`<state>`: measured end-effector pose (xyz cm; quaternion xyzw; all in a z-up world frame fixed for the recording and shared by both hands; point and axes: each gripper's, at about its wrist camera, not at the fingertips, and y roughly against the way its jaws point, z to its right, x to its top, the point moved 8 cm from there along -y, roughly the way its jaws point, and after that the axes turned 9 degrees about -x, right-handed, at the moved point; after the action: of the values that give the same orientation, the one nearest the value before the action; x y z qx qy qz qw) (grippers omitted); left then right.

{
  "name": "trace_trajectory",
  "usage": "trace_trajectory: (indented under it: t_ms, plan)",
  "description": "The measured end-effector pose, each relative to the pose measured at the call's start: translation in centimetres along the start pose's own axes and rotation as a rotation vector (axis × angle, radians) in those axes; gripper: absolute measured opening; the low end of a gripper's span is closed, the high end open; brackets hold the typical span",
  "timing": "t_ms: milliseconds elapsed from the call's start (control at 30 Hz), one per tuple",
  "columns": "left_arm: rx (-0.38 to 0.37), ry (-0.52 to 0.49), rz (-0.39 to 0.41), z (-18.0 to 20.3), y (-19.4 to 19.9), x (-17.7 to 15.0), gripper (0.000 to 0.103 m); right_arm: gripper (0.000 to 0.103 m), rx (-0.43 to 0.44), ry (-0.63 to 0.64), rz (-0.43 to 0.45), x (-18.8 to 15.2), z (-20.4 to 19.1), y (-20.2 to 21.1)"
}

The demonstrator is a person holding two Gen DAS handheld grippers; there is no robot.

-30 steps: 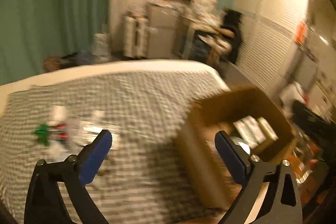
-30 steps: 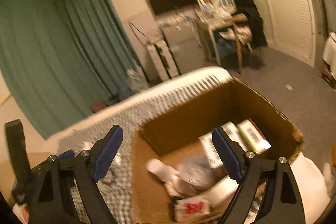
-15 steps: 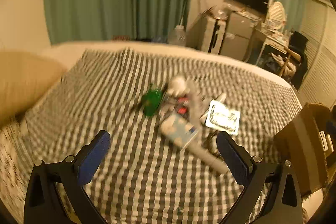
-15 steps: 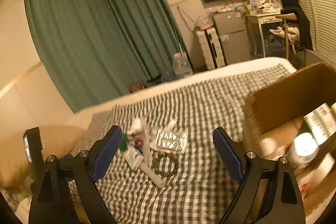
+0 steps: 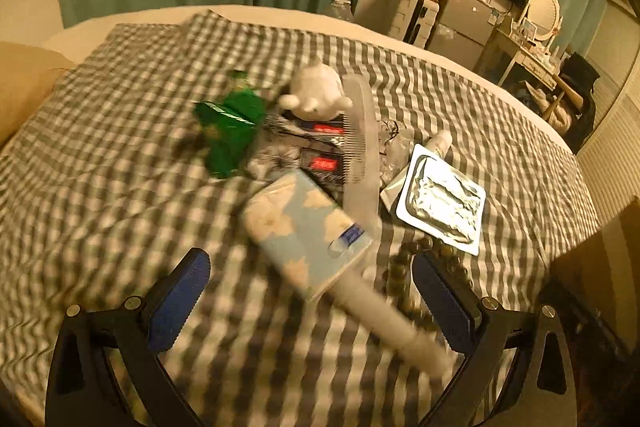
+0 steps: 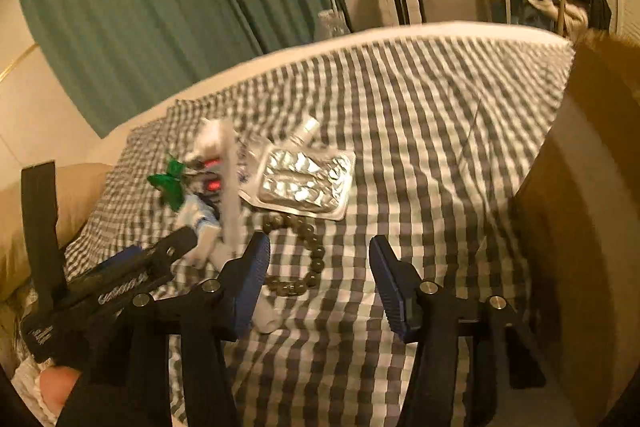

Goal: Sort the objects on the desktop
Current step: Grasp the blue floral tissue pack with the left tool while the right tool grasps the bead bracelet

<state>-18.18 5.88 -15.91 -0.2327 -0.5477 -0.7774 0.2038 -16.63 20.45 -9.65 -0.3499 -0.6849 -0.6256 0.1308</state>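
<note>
Now both grippers hover wide open, empty, over the checked bed. Left gripper (image 5: 310, 301) frames a blue pack (image 5: 306, 229); right gripper (image 6: 318, 277) frames a bead bracelet (image 6: 298, 253).

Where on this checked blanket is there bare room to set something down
Bare checked blanket lies between the foil blister pack and the cardboard box, and also left of the green toy toward the pillow. The middle is crowded: comb, tissue pack, bead bracelet.
</note>
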Motion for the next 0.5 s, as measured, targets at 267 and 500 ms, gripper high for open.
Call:
trace_trajectory:
  t_ms: [267, 500]
  plan:
    - [-0.047, 0.092, -0.031, -2.0, -3.9, -0.1, 0.08, 0.051, -0.031, 0.077, -0.109, -0.8, -1.2, -5.6]
    - [-0.076, 0.104, -0.003, -2.6, -2.1, -0.3, 0.072, 0.016, -0.079, 0.15, -0.17, -1.6, -1.6, -7.5]
